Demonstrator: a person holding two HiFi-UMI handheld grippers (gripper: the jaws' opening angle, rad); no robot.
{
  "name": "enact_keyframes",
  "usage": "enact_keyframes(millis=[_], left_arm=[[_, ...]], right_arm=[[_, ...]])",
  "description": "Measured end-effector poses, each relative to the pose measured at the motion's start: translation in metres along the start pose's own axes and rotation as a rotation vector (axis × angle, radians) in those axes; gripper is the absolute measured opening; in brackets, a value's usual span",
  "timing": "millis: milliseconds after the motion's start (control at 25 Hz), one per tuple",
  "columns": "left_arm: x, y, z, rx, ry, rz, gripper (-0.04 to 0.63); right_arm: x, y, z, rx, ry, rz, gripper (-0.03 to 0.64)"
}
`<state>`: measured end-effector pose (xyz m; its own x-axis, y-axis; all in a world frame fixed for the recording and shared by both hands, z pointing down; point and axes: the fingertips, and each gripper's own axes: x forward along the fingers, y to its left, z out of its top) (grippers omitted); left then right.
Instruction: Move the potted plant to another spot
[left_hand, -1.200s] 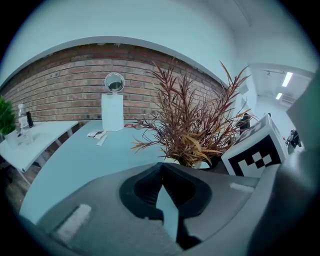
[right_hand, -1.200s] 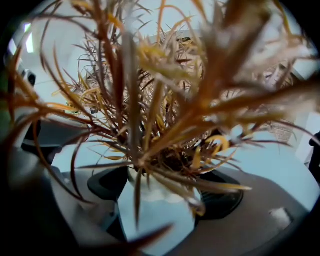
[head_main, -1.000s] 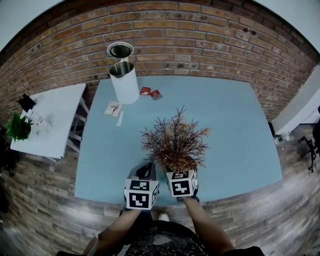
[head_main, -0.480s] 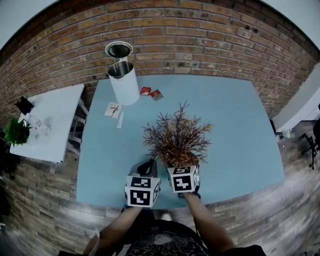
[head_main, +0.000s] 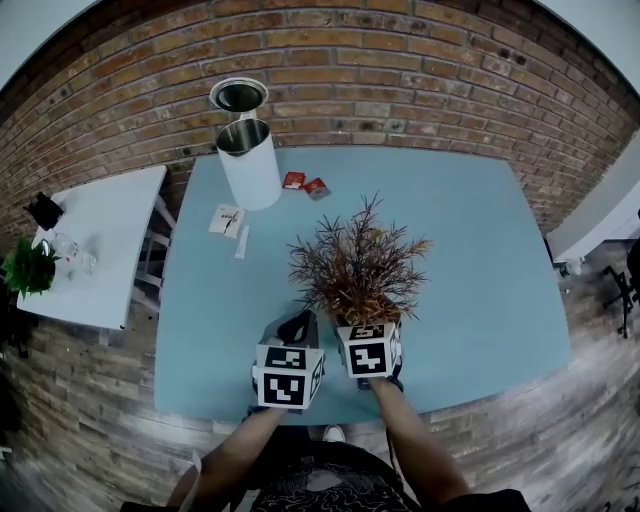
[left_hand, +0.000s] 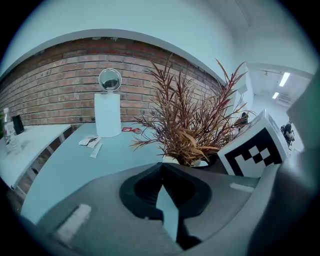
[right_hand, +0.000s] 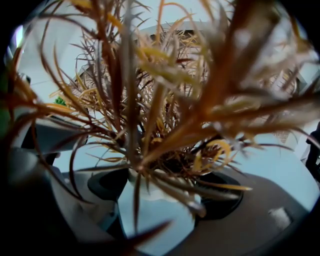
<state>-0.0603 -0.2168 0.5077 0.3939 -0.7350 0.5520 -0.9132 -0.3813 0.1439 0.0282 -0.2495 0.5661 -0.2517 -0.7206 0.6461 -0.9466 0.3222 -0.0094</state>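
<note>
Brick wall (head_main: 400, 80) stands behind a pale blue table (head_main: 480, 250), and the work is at the near edge of it. The right gripper (head_main: 368, 340) has its jaws pressed on the white pot (right_hand: 157, 212) of the plant (head_main: 358, 270), one jaw at each side of the pot wall. The reddish-brown leaves fill almost the whole right gripper view. I cannot tell if the pot rests on the table or is a little lifted. The left gripper (left_hand: 161, 169) is just beside the pot, at its left. Its jaws are together and hold nothing.

Further away, near the wall, are a white canister (head_main: 248, 160) with open lid, two red packets (head_main: 303, 184) and some paper sachets (head_main: 228, 218). All are well apart from the plant.

I think the main risk is tilting. The plant is tall and wide, only one gripper carries it, and the smooth pot could turn or slip between the jaws if moved fast. The leaves also hide the way ahead for the right gripper. The pot is near the table edge, so a slip toward the person could drop it to the floor. The left gripper is so near that it may knock the pot.
</note>
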Motion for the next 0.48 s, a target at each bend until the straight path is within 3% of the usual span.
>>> enact_keyframes(millis=[480], left_arm=[[0.015,0.006,0.001,-0.004,0.004,0.005,0.000]], right_arm=[[0.015,-0.006,0.012,0.000,-0.012,-0.021,0.430]])
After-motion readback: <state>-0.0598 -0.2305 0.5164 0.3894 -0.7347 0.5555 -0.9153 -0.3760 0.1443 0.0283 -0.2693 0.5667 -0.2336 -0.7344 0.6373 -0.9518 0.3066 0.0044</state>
